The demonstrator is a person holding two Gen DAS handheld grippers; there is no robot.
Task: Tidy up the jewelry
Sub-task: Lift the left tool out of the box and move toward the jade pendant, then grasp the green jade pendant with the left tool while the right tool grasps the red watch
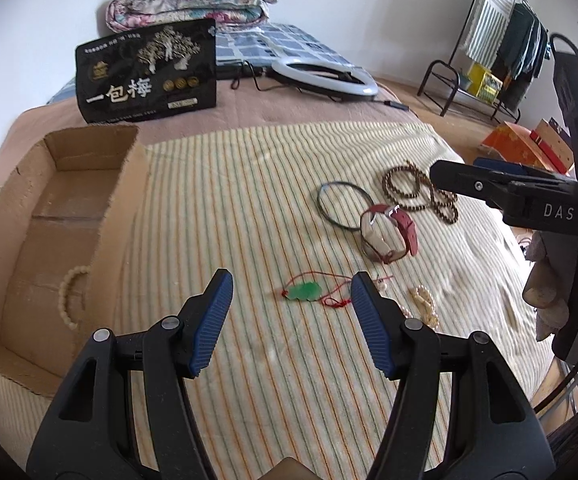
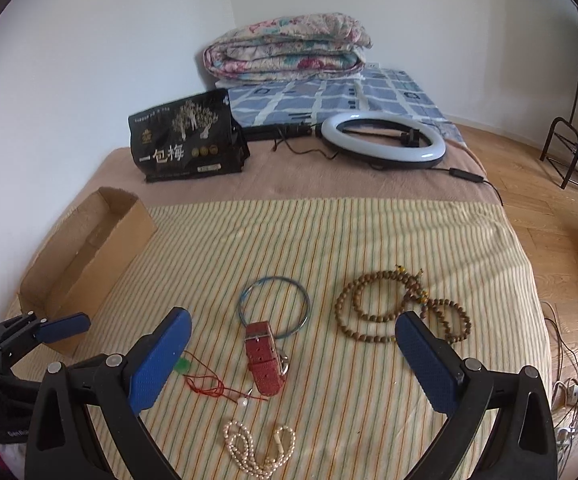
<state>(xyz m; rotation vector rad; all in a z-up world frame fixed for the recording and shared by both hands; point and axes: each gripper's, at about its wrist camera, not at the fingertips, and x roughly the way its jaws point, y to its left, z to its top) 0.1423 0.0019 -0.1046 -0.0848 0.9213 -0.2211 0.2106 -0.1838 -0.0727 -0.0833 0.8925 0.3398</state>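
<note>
Spread on a striped blanket [image 2: 329, 240] so each can be picked, the green pendant [image 1: 304, 292] and red watch [image 2: 265, 360] are faced by the left gripper [image 1: 291, 320] and right gripper [image 2: 293, 360], both held open and empty, and the cardboard box [image 1: 125, 216] is kept beside them.

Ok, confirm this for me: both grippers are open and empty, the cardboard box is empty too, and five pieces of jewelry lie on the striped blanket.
One thing is wrong: the cardboard box is not empty. The left wrist view shows a pale bead bracelet lying inside it. The rest holds: the left gripper and right gripper are open and empty, and five pieces lie on the striped blanket.
</note>
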